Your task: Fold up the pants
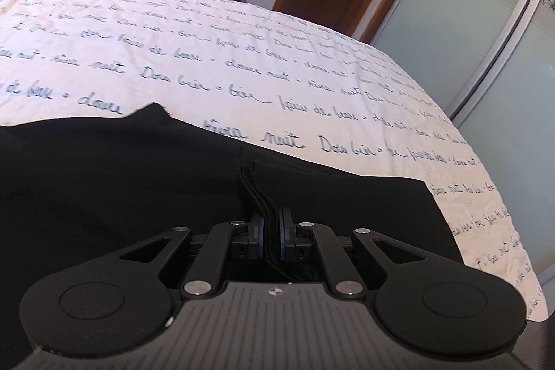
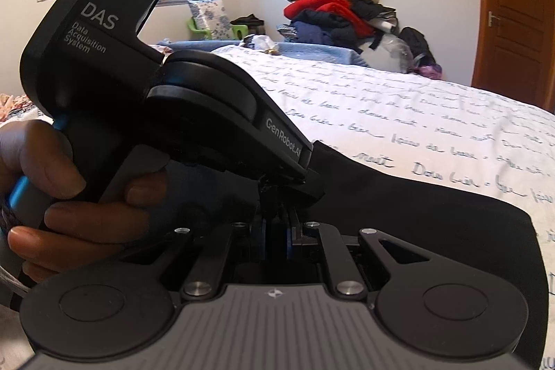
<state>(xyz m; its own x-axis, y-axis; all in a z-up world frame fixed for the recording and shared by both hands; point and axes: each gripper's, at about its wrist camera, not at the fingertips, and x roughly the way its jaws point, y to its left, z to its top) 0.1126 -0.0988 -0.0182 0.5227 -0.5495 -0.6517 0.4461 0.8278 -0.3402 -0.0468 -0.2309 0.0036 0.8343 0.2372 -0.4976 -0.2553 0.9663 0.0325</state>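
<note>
Near edge of bed (image 1: 312,65): black pants (image 1: 104,179)
Left gripper (image 1: 271,231): clamped on stacked hem layers
Right gripper (image 2: 277,231): clamped on pants, beside left
Handling: soft, limp, light; grip doubled edges

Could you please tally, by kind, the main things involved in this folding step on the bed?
Black pants: 1
Grippers clamped on the pants fabric, left gripper and right gripper: 2
Bedsheet with script print: 1
Hand gripping the left gripper's handle: 1
Total: 5
</note>
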